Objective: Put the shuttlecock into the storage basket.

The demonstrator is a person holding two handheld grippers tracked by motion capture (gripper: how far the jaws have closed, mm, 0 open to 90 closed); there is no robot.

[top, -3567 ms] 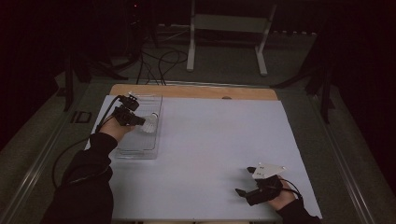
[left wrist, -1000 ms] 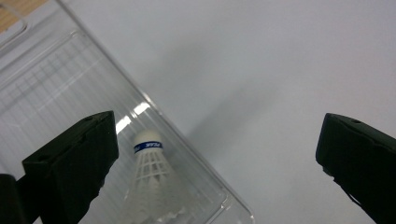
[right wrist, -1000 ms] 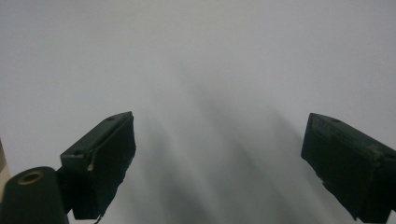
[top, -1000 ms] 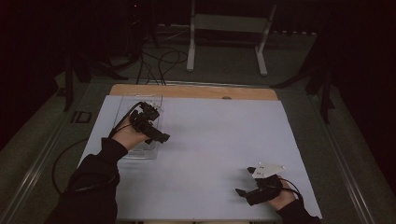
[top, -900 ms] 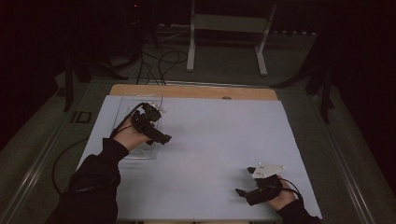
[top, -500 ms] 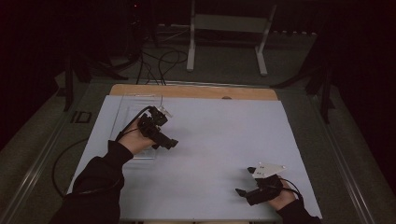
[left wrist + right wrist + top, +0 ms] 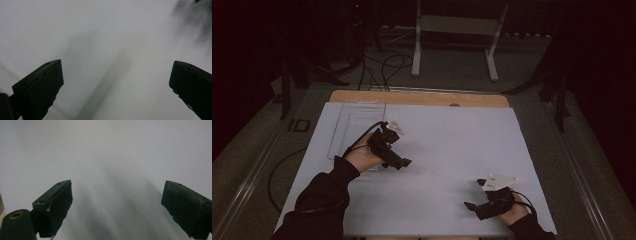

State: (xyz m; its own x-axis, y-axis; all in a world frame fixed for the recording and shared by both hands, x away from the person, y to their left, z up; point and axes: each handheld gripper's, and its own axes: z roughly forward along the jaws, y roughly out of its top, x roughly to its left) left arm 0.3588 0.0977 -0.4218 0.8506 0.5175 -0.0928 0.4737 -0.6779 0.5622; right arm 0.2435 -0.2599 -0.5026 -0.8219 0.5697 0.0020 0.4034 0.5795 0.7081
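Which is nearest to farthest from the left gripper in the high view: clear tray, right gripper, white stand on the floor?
From the left gripper:
1. Clear tray, just behind and left of it, at the table's left side.
2. Right gripper, near the table's front right.
3. White stand, on the floor beyond the table's far edge.

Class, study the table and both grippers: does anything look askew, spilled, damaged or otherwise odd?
Nothing stands out. The clear tray lies flat and square at the far left of the white table. The left gripper and right gripper are both open and hold nothing.

High overview, 2 close claw views (white table [image 7: 452, 150] shared)
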